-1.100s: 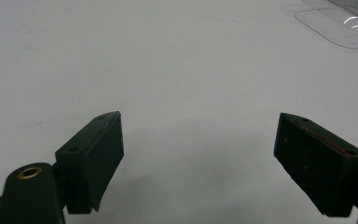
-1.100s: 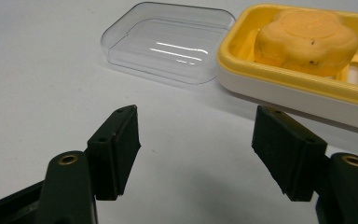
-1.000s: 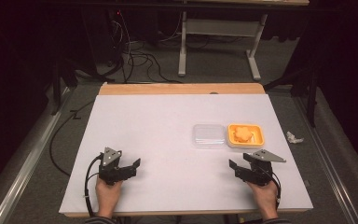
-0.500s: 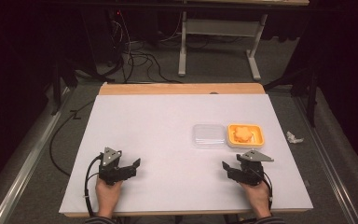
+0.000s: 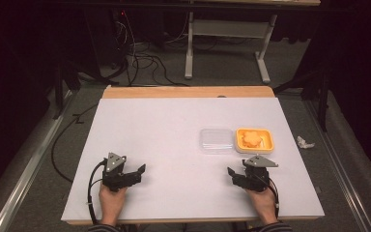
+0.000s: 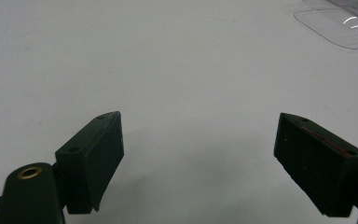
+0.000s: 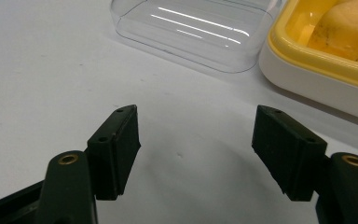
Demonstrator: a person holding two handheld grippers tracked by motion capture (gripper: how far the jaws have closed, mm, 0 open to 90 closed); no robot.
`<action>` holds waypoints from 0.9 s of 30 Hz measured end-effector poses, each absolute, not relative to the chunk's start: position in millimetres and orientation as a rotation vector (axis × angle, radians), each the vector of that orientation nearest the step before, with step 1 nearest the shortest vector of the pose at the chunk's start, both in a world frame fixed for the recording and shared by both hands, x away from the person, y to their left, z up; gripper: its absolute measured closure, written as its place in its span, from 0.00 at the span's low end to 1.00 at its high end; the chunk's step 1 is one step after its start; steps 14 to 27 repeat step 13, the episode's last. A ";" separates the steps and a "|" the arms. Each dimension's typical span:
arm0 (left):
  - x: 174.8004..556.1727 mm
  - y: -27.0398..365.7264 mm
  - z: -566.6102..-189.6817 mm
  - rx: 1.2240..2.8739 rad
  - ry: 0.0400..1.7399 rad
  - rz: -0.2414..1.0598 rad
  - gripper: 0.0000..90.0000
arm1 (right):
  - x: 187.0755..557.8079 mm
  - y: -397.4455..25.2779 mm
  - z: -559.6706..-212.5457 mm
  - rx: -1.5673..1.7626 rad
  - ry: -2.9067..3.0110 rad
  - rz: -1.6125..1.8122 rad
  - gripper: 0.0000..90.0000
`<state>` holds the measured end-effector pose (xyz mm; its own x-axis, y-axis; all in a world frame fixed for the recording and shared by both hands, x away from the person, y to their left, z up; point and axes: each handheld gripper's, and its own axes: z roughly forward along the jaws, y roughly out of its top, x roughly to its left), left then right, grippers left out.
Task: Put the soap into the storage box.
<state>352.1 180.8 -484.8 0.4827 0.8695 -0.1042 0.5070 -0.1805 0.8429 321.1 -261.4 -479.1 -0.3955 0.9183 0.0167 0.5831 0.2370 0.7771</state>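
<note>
The left gripper (image 6: 200, 161) held its two black jaws wide apart over the plain white surface (image 6: 168, 70), a clear plastic lid (image 6: 342, 28) lying far off.

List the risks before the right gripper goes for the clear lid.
1. The clear plastic lid lies touching the yellow-rimmed white tray; the open right gripper might knock the tray.
2. The lid looks thin and glossy, so it may slip from the jaws.
3. Nudging the tray may spill the orange food.

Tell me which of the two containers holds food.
The yellow-rimmed tray, right of the clear lid; it holds orange food, while the clear one lies empty.
</note>
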 end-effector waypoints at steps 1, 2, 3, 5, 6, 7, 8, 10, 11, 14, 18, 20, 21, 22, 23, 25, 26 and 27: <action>352.0 180.8 -484.8 1.837 1.155 0.513 0.18 | 320.8 -261.4 -479.0 1.376 2.068 1.001 0.36; 352.0 180.8 -484.8 1.836 1.155 0.514 0.18 | 320.6 -261.5 -479.1 1.372 2.067 1.001 0.36; 352.0 180.8 -484.8 1.836 1.155 0.514 0.18 | 320.5 -261.2 -479.3 1.371 2.065 1.003 0.36; 351.9 180.7 -484.8 1.836 1.155 0.515 0.18 | 320.4 -260.6 -479.8 1.359 2.065 0.997 0.36; 351.8 180.6 -484.8 1.836 1.155 0.515 0.18 | 319.8 -260.2 -479.7 1.357 2.065 0.992 0.36; 351.8 180.7 -484.8 1.837 1.155 0.516 0.18 | 319.3 -259.8 -479.8 1.352 2.060 0.994 0.36; 351.8 180.7 -484.8 1.837 1.155 0.516 0.18 | 318.8 -259.8 -479.8 1.347 2.057 0.998 0.36; 351.7 180.8 -484.7 1.840 1.154 0.517 0.18 | 318.7 -260.4 -479.9 1.339 2.054 0.998 0.35; 351.7 180.8 -484.7 1.842 1.154 0.518 0.18 | 318.8 -260.6 -480.0 1.340 2.053 1.002 0.35; 351.7 180.8 -484.7 1.842 1.155 0.520 0.18 | 318.7 -260.7 -480.0 1.351 2.054 1.003 0.36; 351.7 180.8 -484.7 1.842 1.155 0.520 0.18 | 318.7 -260.7 -480.0 1.351 2.054 1.003 0.36; 351.7 180.8 -484.7 1.842 1.155 0.520 0.18 | 318.7 -260.7 -480.0 1.351 2.054 1.003 0.36; 351.7 180.8 -484.7 1.842 1.155 0.520 0.18 | 318.7 -260.7 -480.0 1.351 2.054 1.003 0.36; 351.7 180.8 -484.7 1.842 1.155 0.520 0.18 | 318.7 -260.7 -480.0 1.351 2.054 1.003 0.36; 351.7 180.8 -484.7 1.842 1.155 0.520 0.18 | 318.7 -260.7 -480.0 1.351 2.054 1.003 0.36; 351.7 180.8 -484.7 1.842 1.155 0.520 0.18 | 318.7 -260.7 -480.0 1.351 2.054 1.003 0.36; 351.7 180.8 -484.7 1.842 1.155 0.520 0.18 | 318.7 -260.7 -480.0 1.351 2.054 1.003 0.36; 351.7 180.8 -484.7 1.842 1.155 0.520 0.18 | 318.7 -260.7 -480.0 1.351 2.054 1.003 0.36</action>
